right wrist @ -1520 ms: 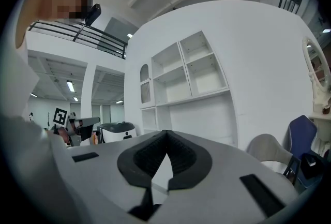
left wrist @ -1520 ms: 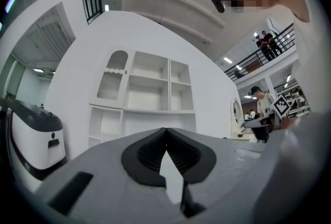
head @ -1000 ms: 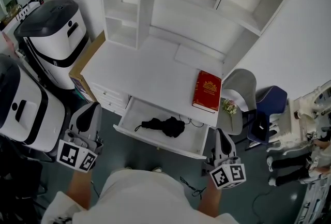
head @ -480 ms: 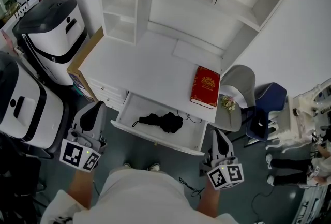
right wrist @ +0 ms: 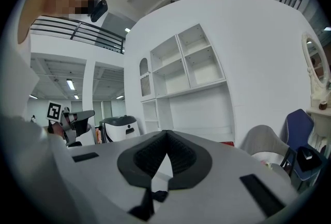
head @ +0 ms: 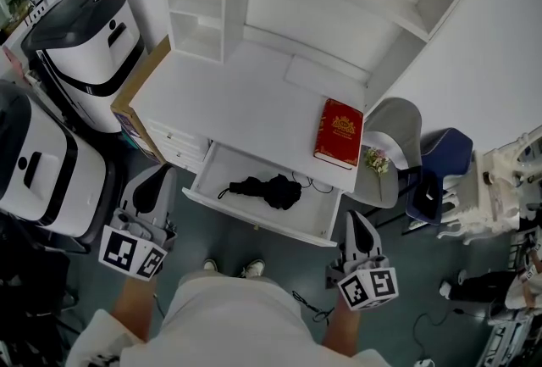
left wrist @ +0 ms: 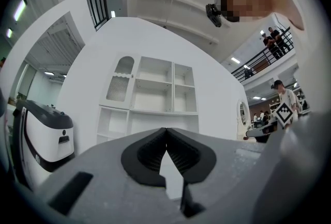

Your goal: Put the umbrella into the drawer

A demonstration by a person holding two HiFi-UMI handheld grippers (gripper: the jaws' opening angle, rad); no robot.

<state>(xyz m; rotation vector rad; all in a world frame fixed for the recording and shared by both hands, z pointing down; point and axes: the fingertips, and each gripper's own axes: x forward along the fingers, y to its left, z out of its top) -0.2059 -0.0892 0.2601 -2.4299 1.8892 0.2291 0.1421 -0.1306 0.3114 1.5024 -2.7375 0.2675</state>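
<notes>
The black folded umbrella (head: 264, 190) lies inside the open white drawer (head: 251, 218) under the desk top. Neither gripper touches it. My left gripper (head: 159, 175) hangs below and left of the drawer's front corner, jaws shut and empty. My right gripper (head: 351, 218) is just off the drawer's right front corner, also shut with nothing in it. In the left gripper view the dark pads (left wrist: 155, 151) meet at the tip, facing the white shelf unit (left wrist: 150, 99). The right gripper view shows its pads (right wrist: 178, 154) pressed together the same way.
A red book (head: 340, 132) lies on the white desk (head: 229, 102) near its right edge. Two white and black machines (head: 85, 52) (head: 38, 170) and a cardboard box (head: 140, 98) stand left. A grey chair (head: 394, 136) and a blue chair (head: 442, 160) are right.
The head view has shifted a little. Both grippers stay shut in front of the desk, and the umbrella lies unmoved in the drawer.
</notes>
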